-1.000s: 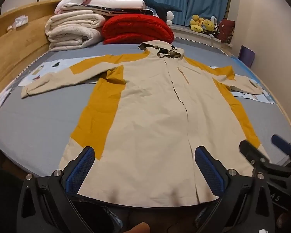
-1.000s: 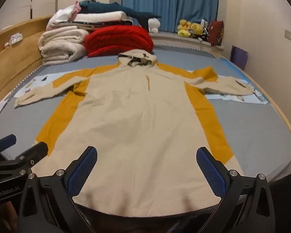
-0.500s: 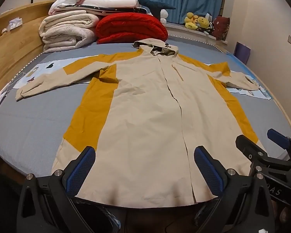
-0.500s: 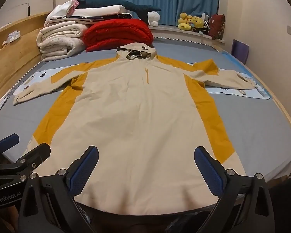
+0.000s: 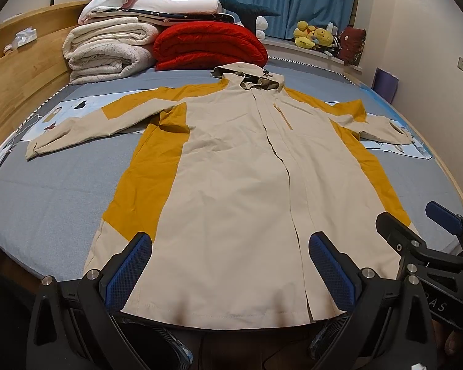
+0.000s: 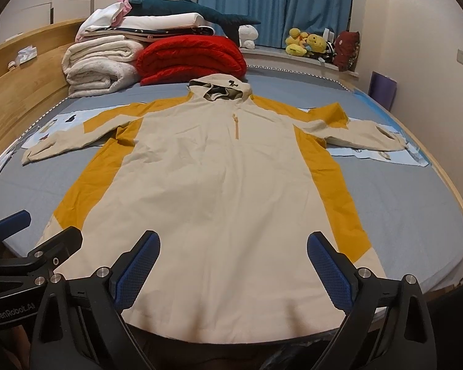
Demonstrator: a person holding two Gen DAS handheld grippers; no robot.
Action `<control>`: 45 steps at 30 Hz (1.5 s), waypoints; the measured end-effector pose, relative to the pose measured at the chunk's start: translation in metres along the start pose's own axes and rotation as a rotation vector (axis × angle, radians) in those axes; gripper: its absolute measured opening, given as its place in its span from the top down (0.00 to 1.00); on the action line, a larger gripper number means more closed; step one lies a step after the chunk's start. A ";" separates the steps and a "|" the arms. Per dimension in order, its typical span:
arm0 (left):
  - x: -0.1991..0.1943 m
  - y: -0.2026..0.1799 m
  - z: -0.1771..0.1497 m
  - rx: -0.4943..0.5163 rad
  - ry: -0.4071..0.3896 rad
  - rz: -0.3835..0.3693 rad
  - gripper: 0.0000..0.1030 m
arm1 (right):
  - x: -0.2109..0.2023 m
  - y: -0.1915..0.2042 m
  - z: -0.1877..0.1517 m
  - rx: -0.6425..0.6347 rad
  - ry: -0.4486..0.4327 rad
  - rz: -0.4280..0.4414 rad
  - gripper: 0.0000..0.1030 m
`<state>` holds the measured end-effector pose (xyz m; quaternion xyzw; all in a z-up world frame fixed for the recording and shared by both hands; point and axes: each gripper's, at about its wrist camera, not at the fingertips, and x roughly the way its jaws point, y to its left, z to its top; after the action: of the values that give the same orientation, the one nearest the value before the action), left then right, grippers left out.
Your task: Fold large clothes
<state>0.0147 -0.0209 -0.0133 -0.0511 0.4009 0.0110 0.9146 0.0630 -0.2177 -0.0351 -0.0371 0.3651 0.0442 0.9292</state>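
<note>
A long beige and mustard hooded jacket (image 5: 231,185) lies flat, front up, on the grey-blue bed (image 5: 52,191), sleeves spread to both sides, hood at the far end. It also shows in the right wrist view (image 6: 225,191). My left gripper (image 5: 230,268) is open and empty, hovering just before the hem near the bed's front edge. My right gripper (image 6: 233,265) is open and empty, also at the hem, to the right of the left one. Each gripper shows in the other's view, the right gripper (image 5: 429,231) and the left gripper (image 6: 37,234).
Folded white blankets (image 5: 108,52) and a red quilt (image 5: 210,46) are stacked at the bed's far end. A wooden headboard (image 5: 18,71) runs along the left. Plush toys (image 5: 314,37) sit on the window ledge. Light blue printed sheets (image 5: 398,148) lie under the sleeves.
Both grippers have drifted slightly, the views rising a little and shifting left over the hem. Both stay open. The jacket has not moved.
</note>
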 end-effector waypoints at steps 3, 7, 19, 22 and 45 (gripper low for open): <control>0.000 0.000 0.000 0.000 0.000 0.000 0.02 | 0.000 0.001 0.000 -0.007 -0.005 -0.002 0.09; -0.002 0.000 0.000 0.001 -0.001 -0.001 0.02 | 0.000 0.001 -0.001 -0.005 -0.003 -0.001 0.09; -0.001 -0.002 0.000 0.002 0.000 0.000 0.02 | 0.002 0.002 -0.002 -0.004 0.006 0.006 0.11; -0.001 -0.002 -0.001 0.001 -0.002 -0.001 0.02 | 0.003 0.002 -0.003 -0.007 0.007 0.004 0.11; -0.001 -0.003 0.000 0.001 -0.001 0.001 0.02 | 0.004 0.003 -0.004 -0.015 0.005 0.012 0.16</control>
<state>0.0142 -0.0239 -0.0121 -0.0506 0.4006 0.0113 0.9148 0.0626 -0.2148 -0.0405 -0.0422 0.3672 0.0523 0.9277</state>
